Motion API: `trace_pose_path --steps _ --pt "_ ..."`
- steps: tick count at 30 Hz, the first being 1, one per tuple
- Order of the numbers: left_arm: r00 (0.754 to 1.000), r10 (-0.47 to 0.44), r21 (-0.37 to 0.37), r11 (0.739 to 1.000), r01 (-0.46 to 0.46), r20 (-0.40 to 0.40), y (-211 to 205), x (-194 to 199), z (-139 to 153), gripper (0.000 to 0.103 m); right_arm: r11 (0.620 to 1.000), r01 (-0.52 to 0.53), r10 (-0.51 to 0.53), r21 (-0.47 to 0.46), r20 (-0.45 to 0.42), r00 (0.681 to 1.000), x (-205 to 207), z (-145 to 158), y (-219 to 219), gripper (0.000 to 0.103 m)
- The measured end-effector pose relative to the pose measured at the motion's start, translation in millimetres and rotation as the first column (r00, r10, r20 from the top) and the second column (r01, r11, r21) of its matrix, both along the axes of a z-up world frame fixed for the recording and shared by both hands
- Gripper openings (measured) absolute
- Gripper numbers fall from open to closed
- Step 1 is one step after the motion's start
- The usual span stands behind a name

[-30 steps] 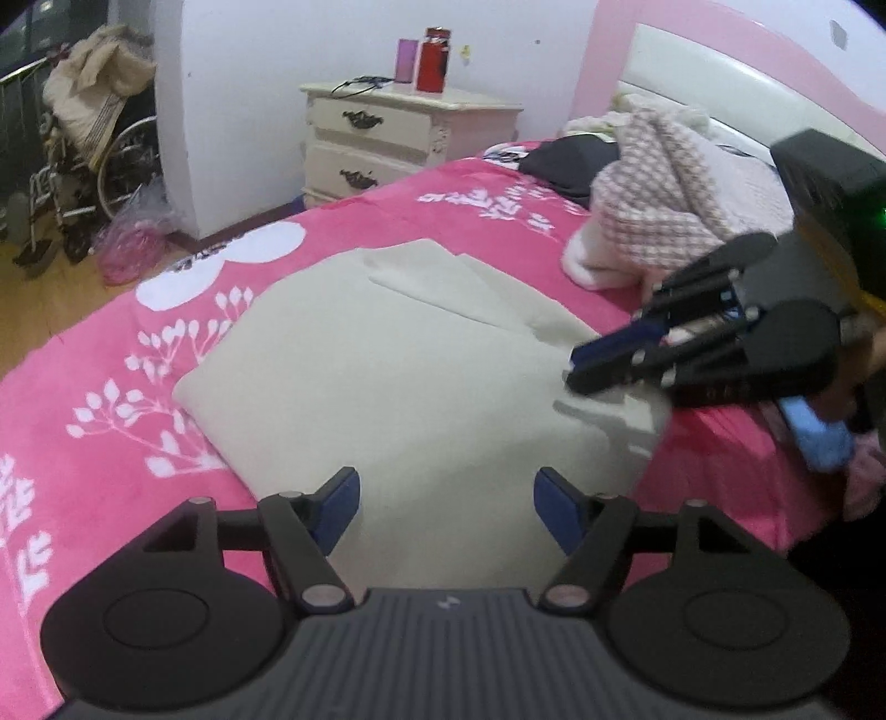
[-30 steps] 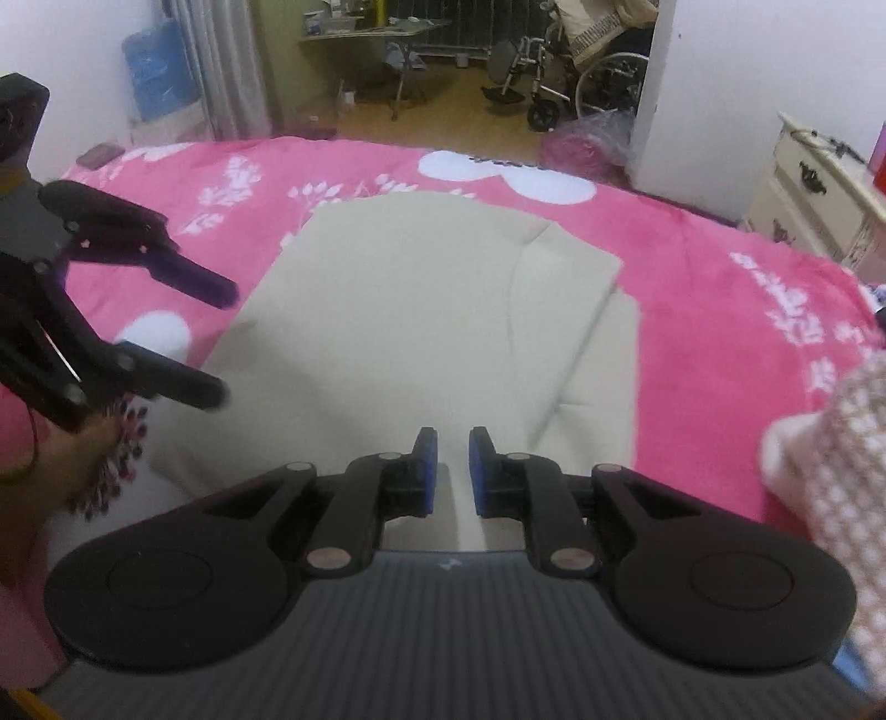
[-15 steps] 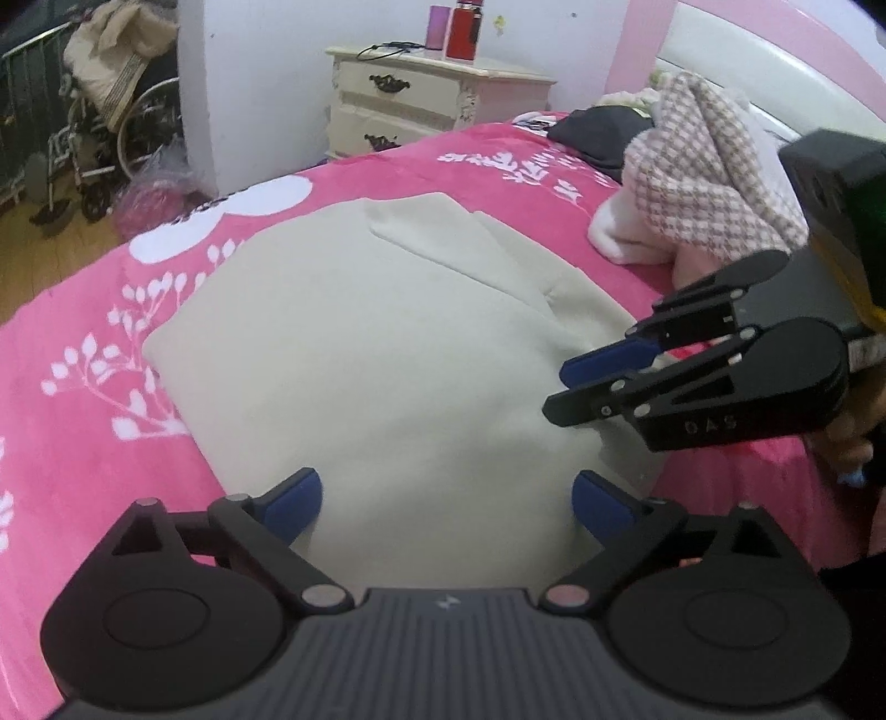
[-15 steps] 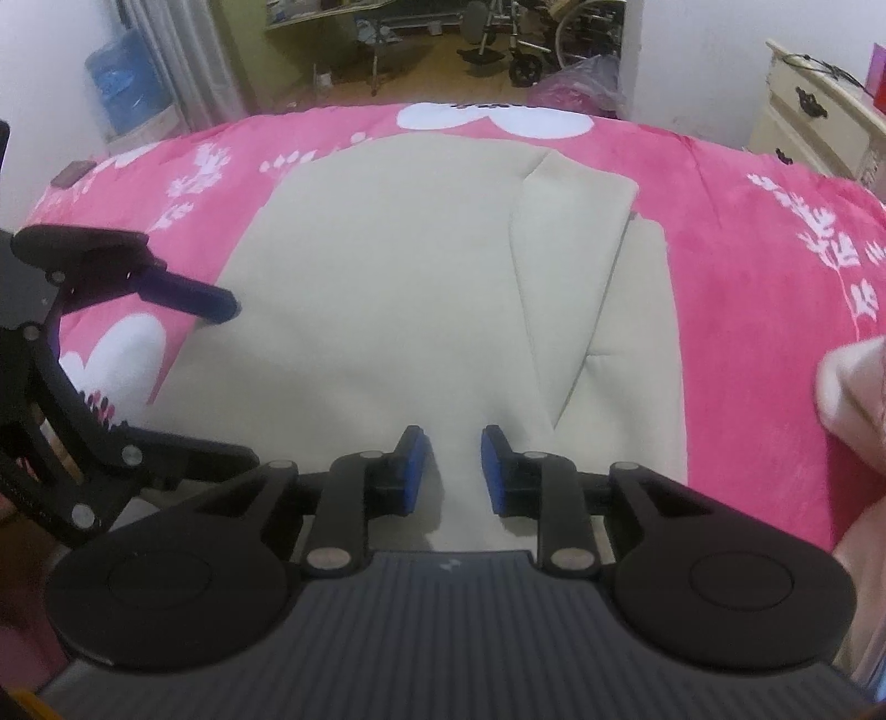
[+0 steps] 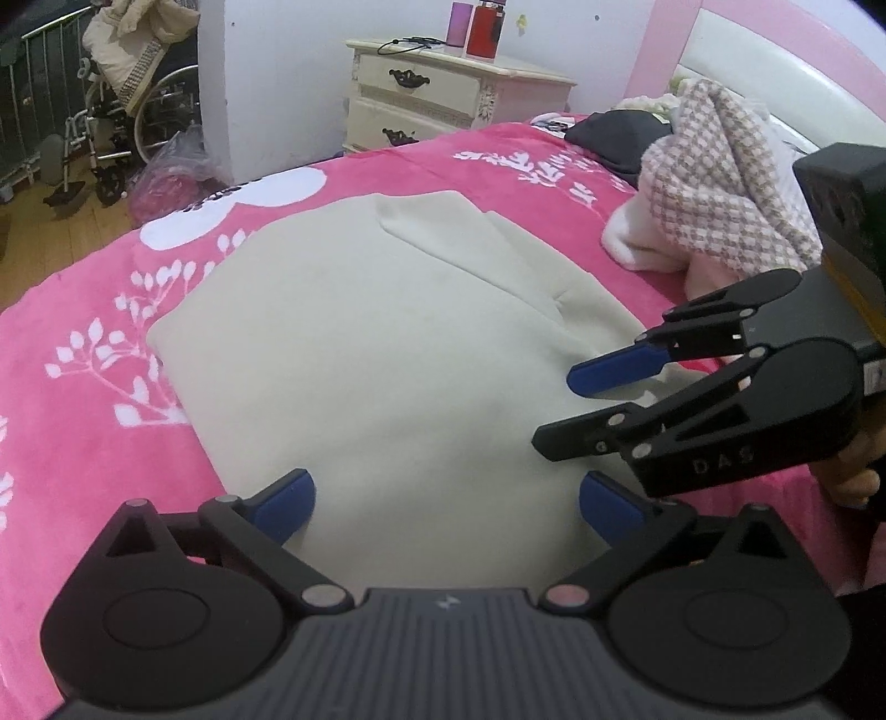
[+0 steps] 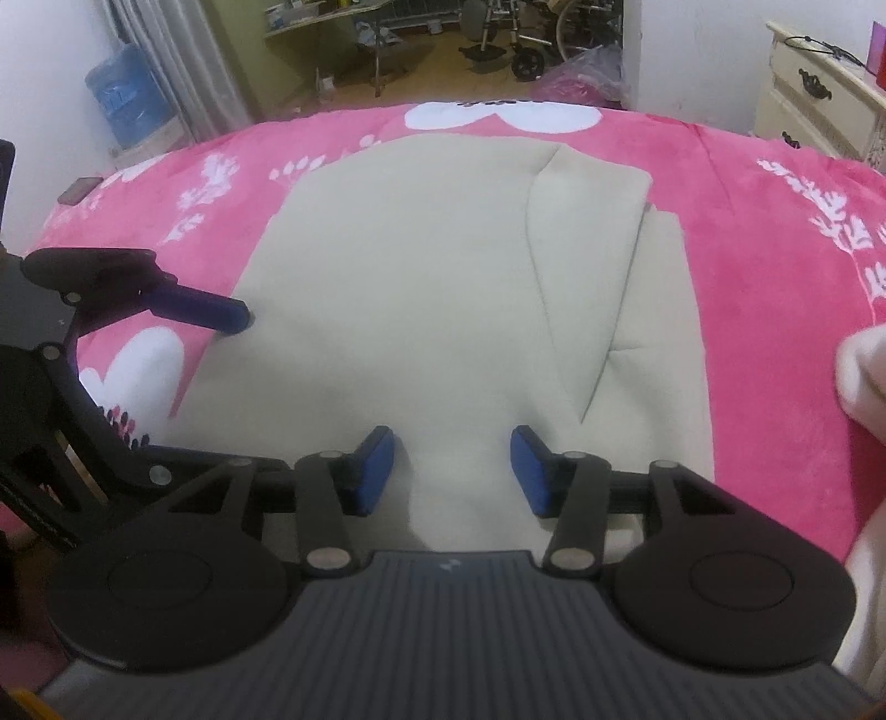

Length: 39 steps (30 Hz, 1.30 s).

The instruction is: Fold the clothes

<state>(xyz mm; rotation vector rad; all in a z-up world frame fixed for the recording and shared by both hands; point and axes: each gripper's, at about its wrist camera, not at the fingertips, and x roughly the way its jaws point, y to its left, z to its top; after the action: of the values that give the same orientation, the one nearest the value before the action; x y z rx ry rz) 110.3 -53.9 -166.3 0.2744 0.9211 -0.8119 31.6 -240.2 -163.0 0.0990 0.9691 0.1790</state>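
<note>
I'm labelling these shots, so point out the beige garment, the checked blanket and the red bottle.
beige garment (image 5: 387, 354), left wrist view, middle of its flat top layer
checked blanket (image 5: 714, 183), left wrist view, its bunched upper folds
red bottle (image 5: 483, 30), left wrist view, its body

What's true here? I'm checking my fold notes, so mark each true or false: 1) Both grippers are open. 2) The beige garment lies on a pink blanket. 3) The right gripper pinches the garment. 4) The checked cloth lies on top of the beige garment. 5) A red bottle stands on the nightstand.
1) True: the left gripper and right gripper both stand open, jaws having just widened.
2) True: the beige garment lies flat on the pink blanket.
3) False: nothing sits between its pads; the garment lies beneath them.
4) False: the checked cloth lies beside it, near the headboard, apart from it.
5) True: the red bottle stands on the nightstand.
</note>
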Motion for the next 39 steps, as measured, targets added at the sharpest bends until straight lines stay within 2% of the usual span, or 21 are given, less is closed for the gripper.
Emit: trace_pose_path --steps 5,6,8,14,15,17,19,21,24,26,30,32,34,37,39 --pt "1.000 0.003 0.010 1.000 -0.003 0.002 -0.3 -0.2 -0.2 0.103 1.000 0.013 -0.013 0.027 -0.010 1.000 1.8 0.1 -2.6 0.051" --pt "1.000 0.003 0.014 1.000 -0.003 0.003 -0.4 -0.2 -0.2 0.103 0.999 0.011 -0.010 0.040 -0.015 1.000 2.3 -0.1 -2.7 0.062" --pt "1.000 0.000 0.005 1.000 0.000 0.000 1.7 0.1 -0.3 0.103 0.997 0.020 -0.018 0.071 -0.030 0.999 3.8 -0.3 -3.0 0.068" --pt "1.000 0.011 -0.032 0.999 -0.012 -0.026 8.5 4.2 2.5 0.103 0.995 0.053 -0.047 0.089 -0.061 0.997 8.7 1.2 -2.6 0.073" --pt "1.000 0.015 -0.036 0.999 -0.016 -0.024 9.4 4.4 4.4 0.103 0.994 0.060 -0.054 0.090 -0.065 0.996 9.3 2.5 -2.6 0.075" --pt "0.999 0.030 -0.031 0.999 -0.029 0.029 10.1 2.1 13.3 0.103 0.993 0.076 -0.070 0.086 -0.069 0.995 10.1 7.9 -2.3 0.078" --pt "0.994 0.039 -0.020 0.999 -0.037 0.100 9.3 -0.3 23.6 0.103 0.995 0.066 -0.064 0.072 -0.028 0.998 7.5 18.6 -1.7 0.081" --pt "0.984 0.029 -0.001 1.000 -0.029 0.177 4.4 0.3 33.5 0.103 0.998 0.049 -0.051 0.041 0.055 0.997 2.4 32.1 -0.5 0.093" --pt "0.982 0.042 0.033 0.998 -0.049 0.186 -5.7 11.9 38.6 0.103 0.995 0.082 -0.070 -0.057 0.184 0.980 -0.2 43.0 3.1 0.102" --pt "0.983 0.084 0.054 0.994 -0.094 0.164 -10.2 21.4 37.6 0.103 0.986 0.122 -0.095 -0.113 0.216 0.972 4.1 42.7 1.8 0.102" --pt "0.977 0.175 0.055 0.982 -0.183 0.124 -10.2 38.3 34.7 0.103 0.970 0.180 -0.144 -0.165 0.209 0.967 16.5 38.4 -8.9 0.102" --pt "0.974 0.196 0.086 0.975 -0.206 0.113 -12.9 46.1 31.1 0.103 0.960 0.198 -0.155 -0.198 0.212 0.965 24.0 39.7 -12.7 0.102" --pt "0.972 0.212 0.146 0.963 -0.225 0.097 -17.8 52.9 25.4 0.103 0.963 0.190 -0.151 -0.190 0.204 0.967 31.7 42.8 -15.1 0.101" --pt "0.970 0.236 0.181 0.953 -0.242 0.055 -19.7 57.8 17.5 0.103 0.980 0.167 -0.144 -0.103 0.207 0.968 44.2 46.7 -20.8 0.100" --pt "0.967 0.254 0.195 0.947 -0.254 0.027 -19.2 58.9 12.6 0.103 0.983 0.147 -0.121 -0.109 0.217 0.969 52.4 44.7 -18.3 0.091"
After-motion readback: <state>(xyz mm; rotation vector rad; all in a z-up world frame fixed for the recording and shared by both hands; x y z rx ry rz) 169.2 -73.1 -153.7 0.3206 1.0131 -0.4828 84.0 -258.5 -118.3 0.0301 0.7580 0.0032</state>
